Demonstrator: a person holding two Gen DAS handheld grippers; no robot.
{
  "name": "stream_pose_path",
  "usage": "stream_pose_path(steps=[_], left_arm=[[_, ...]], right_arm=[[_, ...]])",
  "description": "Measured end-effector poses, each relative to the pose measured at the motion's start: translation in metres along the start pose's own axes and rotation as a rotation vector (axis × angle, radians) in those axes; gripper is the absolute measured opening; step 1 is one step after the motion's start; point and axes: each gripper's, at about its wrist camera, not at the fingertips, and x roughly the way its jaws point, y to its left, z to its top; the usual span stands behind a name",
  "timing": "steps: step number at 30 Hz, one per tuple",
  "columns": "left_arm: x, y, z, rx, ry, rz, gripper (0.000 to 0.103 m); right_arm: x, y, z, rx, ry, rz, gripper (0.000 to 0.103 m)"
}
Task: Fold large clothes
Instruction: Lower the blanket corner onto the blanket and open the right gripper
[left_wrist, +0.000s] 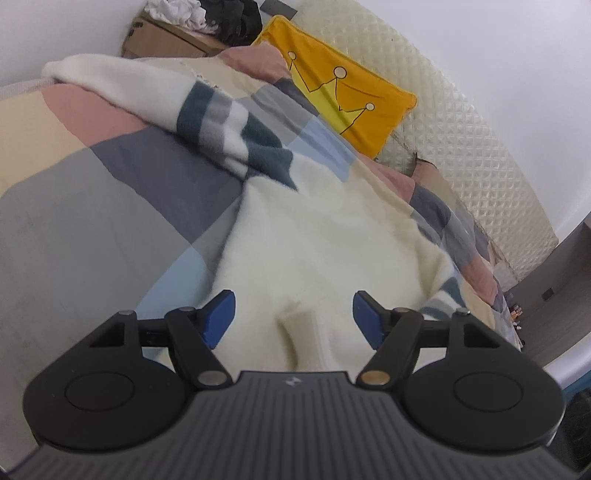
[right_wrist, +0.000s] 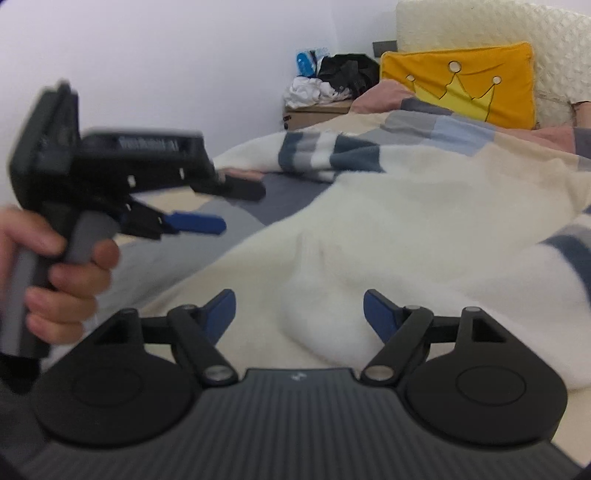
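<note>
At the bottom of the left wrist view, the left gripper (left_wrist: 293, 317) has its blue-padded fingers (left_wrist: 221, 314) spread wide with nothing between them, poised over the near edge of the cream sweater (left_wrist: 314, 240). In the right wrist view the right gripper (right_wrist: 299, 317) is likewise wide apart and empty, a soft fold of the same sweater bulging just beyond the gap without touching the pads. The sweater lies spread on the patchwork bedcover (left_wrist: 74, 229); in the left wrist view its body fills the centre and its long axis runs from the lower middle up toward the upper left, where a sleeve with dark teal and grey stripes (left_wrist: 221, 122) stretches away, ending in a plain cream cuff. At the left edge of the right wrist view a hand (right_wrist: 55, 273) grips the handle of the other gripper, which is blurred and hangs above the bedcover beside the sweater. Farther back, an orange pillow with a yellow crown (left_wrist: 340, 92) leans on a quilted cream headboard (left_wrist: 480, 129). In the far corner a cardboard box (left_wrist: 166, 40) carries a heap of white and black clothes (left_wrist: 207, 14).
</note>
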Motion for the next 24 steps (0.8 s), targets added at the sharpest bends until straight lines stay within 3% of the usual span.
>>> stream_pose_path(steps=[3,6,9,11,14,17,19,22,24], left_arm=[[0.008,-0.003,-0.005,0.008,0.025,0.009,0.075],[0.019,-0.004,-0.011,0.004,0.038,-0.003,0.074],[0.03,-0.003,-0.014,-0.02,0.053,-0.024,0.073],[0.039,-0.001,-0.017,-0.05,0.066,-0.039,0.072],[0.047,-0.003,-0.022,-0.032,0.09,-0.019,0.062],[0.047,-0.002,-0.024,-0.045,0.088,-0.033,0.051],[0.047,0.002,-0.022,-0.068,0.084,-0.03,0.045],[0.045,0.008,-0.021,-0.1,0.084,-0.024,0.042],[0.043,0.01,-0.02,-0.121,0.084,-0.033,0.042]], right_arm=[[-0.019,-0.013,0.005,0.093,-0.033,-0.043,0.078],[-0.035,-0.033,0.011,0.179,-0.077,-0.152,0.078],[-0.031,-0.047,0.017,0.166,-0.087,-0.237,0.078],[-0.017,-0.061,0.018,0.172,-0.06,-0.22,0.078],[0.011,-0.081,0.015,0.212,0.029,-0.12,0.078],[0.036,-0.087,0.011,0.202,0.07,-0.1,0.08],[0.045,-0.087,0.008,0.202,0.076,-0.04,0.079],[0.045,-0.083,0.007,0.187,0.089,0.067,0.065],[0.043,-0.076,0.009,0.147,0.097,0.098,0.049]])
